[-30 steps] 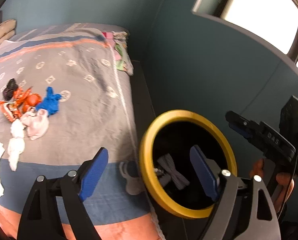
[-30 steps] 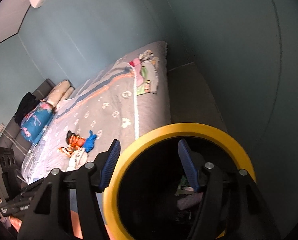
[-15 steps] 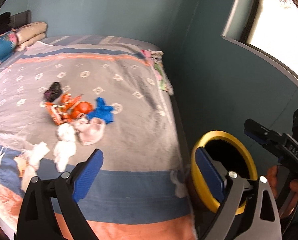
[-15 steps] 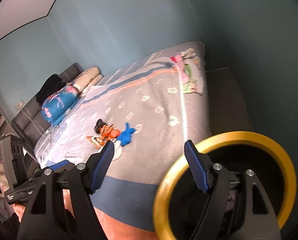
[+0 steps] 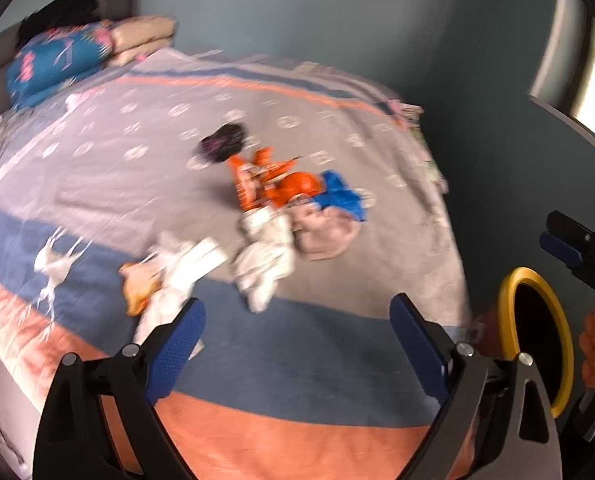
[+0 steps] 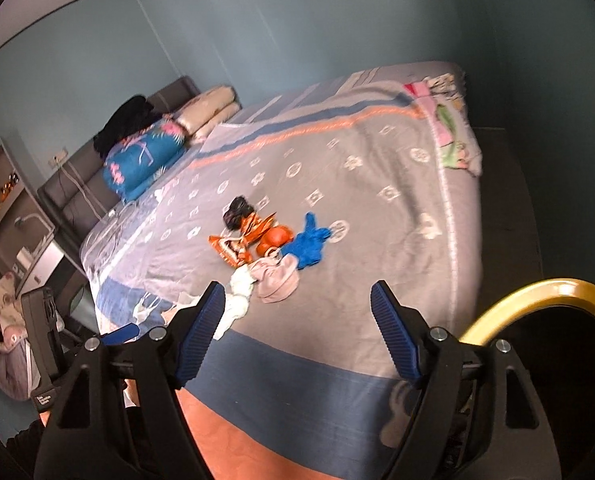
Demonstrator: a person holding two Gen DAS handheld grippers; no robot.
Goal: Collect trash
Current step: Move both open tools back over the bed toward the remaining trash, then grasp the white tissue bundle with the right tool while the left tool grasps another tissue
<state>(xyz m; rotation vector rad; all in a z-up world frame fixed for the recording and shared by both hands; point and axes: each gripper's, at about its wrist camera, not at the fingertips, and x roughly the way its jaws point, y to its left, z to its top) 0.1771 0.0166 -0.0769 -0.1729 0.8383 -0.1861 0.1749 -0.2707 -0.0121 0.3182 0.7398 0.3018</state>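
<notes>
While both cameras look over the grey patterned bedspread (image 5: 109, 184) with its blue and salmon bands, each catches something the other misses. From the left wrist, the yellow-rimmed black trash bin (image 5: 513, 320) shows edge-on at the bed's right side, with the right gripper (image 5: 565, 246) just above it; a crumpled white tissue (image 5: 185, 264) and a pale orange scrap (image 5: 137, 288) lie on the blue band — the right wrist view shows them only partly, behind its left finger. From the right wrist, the bin (image 6: 553, 288) is only an arc of rim, but shelves (image 6: 5, 200) beside the headboard appear, as does the left gripper (image 6: 121, 332) low at the left.

Trash sits in a loose heap mid-bed: an orange foil wrapper (image 5: 257, 180), a blue crumpled glove (image 5: 341, 198), a dark crumpled wad (image 5: 223, 142) at the far end, a pinkish cloth-like lump (image 5: 325, 236) and white tissues (image 5: 265, 264) nearest the grippers. Left-view detail is blurred.

Blue-padded fingers of the left gripper (image 5: 297, 336) are spread wide and hold nothing; the right gripper (image 6: 297, 320) is likewise spread, empty, apart from the heap.
</notes>
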